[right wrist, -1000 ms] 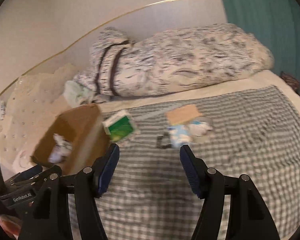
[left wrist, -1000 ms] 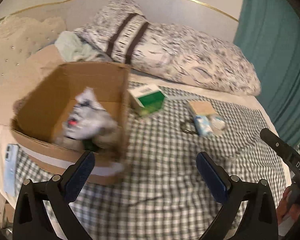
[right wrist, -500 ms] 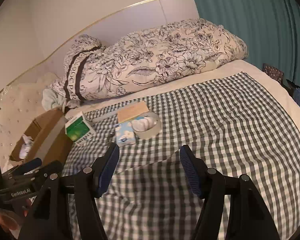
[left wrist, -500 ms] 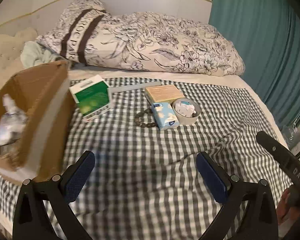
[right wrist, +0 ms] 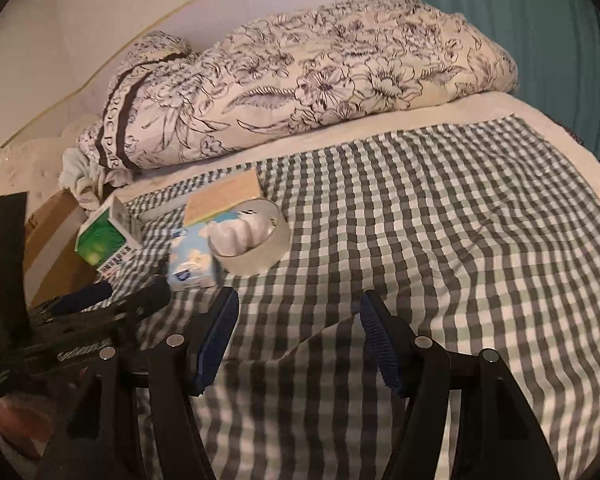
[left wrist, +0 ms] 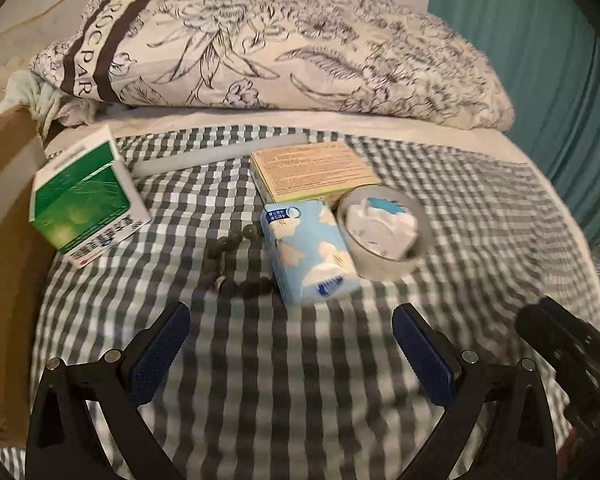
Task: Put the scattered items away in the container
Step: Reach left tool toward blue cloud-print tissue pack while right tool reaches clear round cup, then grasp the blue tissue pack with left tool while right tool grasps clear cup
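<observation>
Both the left gripper (left wrist: 290, 338) and right gripper (right wrist: 298, 332) gaped wide, holding nothing. The light-blue tissue pack (left wrist: 310, 254) lay just beyond the left one, touching the clear tape roll (left wrist: 384, 234); straddling its 2 long sides squarely seemed wisest, with the brown cardboard box (left wrist: 4, 216) left of it

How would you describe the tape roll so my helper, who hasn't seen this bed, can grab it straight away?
On the checked blanket below the floral pillow lies a small cluster of items. The tape roll sits at its right end, touching the blue tissue pack and in front of the flat tan box. It is the only round thing there, a clear ring with crumpled white paper stuffed inside.
</observation>
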Action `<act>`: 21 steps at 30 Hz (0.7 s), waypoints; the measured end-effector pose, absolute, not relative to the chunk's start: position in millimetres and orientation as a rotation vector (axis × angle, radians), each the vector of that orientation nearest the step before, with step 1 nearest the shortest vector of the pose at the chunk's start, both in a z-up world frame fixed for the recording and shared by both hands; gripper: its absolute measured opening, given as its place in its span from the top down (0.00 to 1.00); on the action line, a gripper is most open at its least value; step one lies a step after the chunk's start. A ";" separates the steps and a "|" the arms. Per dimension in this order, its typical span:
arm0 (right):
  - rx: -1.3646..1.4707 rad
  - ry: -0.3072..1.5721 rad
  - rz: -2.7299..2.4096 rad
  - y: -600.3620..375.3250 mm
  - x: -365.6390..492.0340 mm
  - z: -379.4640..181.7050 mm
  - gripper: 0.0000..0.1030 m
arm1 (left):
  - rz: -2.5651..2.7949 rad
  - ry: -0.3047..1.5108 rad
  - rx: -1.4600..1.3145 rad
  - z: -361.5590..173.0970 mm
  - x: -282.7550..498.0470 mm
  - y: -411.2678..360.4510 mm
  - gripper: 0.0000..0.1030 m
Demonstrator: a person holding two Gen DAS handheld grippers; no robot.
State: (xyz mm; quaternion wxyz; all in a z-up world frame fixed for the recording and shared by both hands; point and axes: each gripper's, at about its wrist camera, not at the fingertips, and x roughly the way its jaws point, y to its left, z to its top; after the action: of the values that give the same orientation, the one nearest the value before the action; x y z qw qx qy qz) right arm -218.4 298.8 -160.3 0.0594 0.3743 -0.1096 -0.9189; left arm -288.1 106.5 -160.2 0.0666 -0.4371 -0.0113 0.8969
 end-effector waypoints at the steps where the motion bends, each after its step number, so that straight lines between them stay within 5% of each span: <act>1: 1.139 -0.342 -2.774 300.2 -221.9 -164.5 0.39 | 2.704 -0.011 -1.346 -166.9 -296.6 109.8 0.00; 11: 1.232 -0.302 -2.703 298.1 -255.7 -187.7 0.39 | 2.706 0.187 -1.406 -194.9 -332.0 125.5 0.00; 21: 1.201 -0.059 -2.572 246.8 -281.7 -194.1 0.34 | 2.689 0.064 -1.375 -188.1 -348.8 88.1 0.00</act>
State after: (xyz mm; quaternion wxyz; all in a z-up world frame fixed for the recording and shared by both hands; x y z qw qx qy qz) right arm -281.7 246.8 -194.1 0.1508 0.4181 -0.0206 -0.8956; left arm -348.8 88.1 -188.2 0.0605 -0.4543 0.0212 0.8885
